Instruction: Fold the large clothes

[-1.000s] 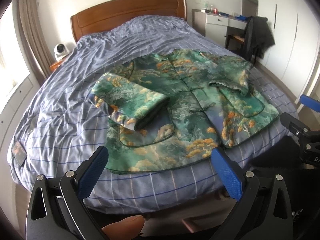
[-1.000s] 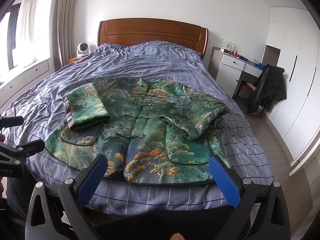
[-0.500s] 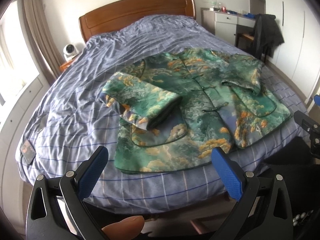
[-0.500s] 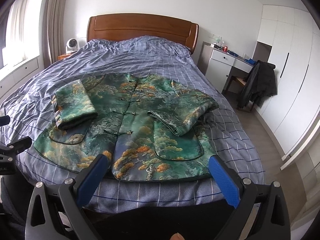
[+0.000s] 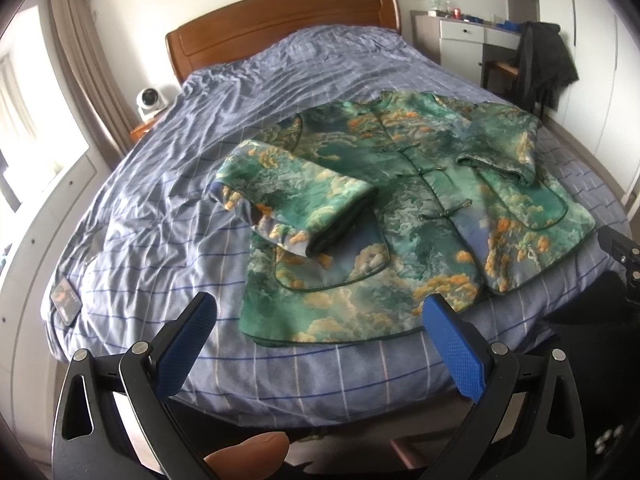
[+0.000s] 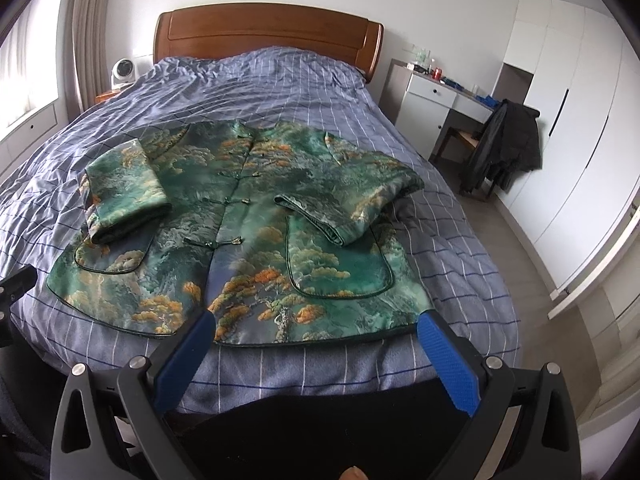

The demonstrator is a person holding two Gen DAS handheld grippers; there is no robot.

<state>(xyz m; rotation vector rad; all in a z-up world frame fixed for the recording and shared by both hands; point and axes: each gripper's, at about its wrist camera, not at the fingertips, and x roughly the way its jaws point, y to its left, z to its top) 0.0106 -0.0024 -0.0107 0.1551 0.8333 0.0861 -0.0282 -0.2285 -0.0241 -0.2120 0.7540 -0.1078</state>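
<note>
Jacket (image 5: 404,216): green brocade with orange cloud and pine print, front up on the checked bed (image 5: 168,216), collar toward the headboard (image 5: 280,32), hem at the foot edge nearest the person. Long axis runs head to foot.
Left sleeve (image 5: 296,200): folded in over the left pocket.
Left gripper (image 5: 320,322): released, jaws wide apart, empty, hovering off the foot of the bed just short of the hem's left corner.
Right sleeve (image 6: 352,204): folded in above the right pocket.
Right gripper (image 6: 314,338): released, empty, straddling the hem's right half.
Judgement: each gripper is nearer its own hem corner; likely next fold is hem toward collar.
</note>
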